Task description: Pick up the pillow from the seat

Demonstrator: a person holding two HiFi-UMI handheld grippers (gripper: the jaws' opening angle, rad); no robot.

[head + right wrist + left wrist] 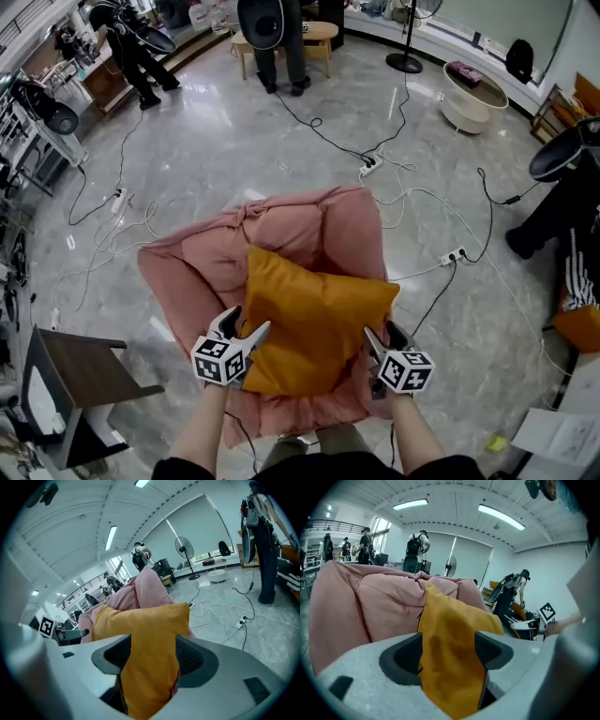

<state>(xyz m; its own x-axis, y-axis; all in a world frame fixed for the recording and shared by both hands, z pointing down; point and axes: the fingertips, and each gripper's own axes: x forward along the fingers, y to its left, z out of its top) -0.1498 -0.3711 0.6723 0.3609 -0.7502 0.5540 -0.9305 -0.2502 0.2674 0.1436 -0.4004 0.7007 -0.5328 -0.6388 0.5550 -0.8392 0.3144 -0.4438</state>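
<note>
A mustard-yellow pillow (314,323) lies on the seat of a pink padded armchair (281,225) and leans toward its back. My left gripper (242,325) is at the pillow's near left corner, my right gripper (380,339) at its near right edge. In the left gripper view the pillow (450,634) fills the gap between the spread jaws of the left gripper (449,651), with the pink chair back (370,606) behind. The right gripper view shows the same: yellow pillow (150,634) runs through the wide jaws of the right gripper (153,656). Both stand open around it; no squeeze shows.
Cables and power strips (370,167) trail over the grey marble floor beyond the chair. A dark side table (84,375) stands at the lower left. A white round tub (473,98) and a fan stand (405,61) are at the back right. People stand at the back (281,56) and right (562,216).
</note>
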